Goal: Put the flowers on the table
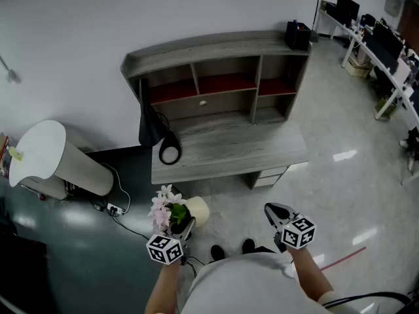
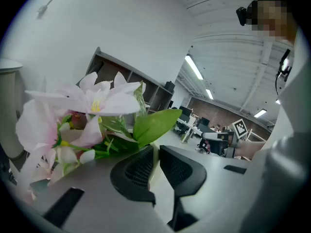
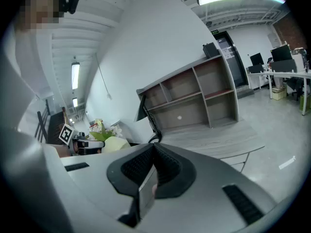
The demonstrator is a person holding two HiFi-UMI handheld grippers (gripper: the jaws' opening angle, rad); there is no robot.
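While you stand just in front of the grey wooden desk with its shelf unit, your left gripper hangs short of the desk's front edge, over the floor. Its jaws are clamped on the rim of a cream pot. The pink and white flowers in that pot lean out toward the desk's left end, apart from the desktop. Your right gripper sits level with the left one, also short of the desk's front edge, jaws pressed together on nothing. At the desk's left end a black bag hangs above a round black-rimmed object.
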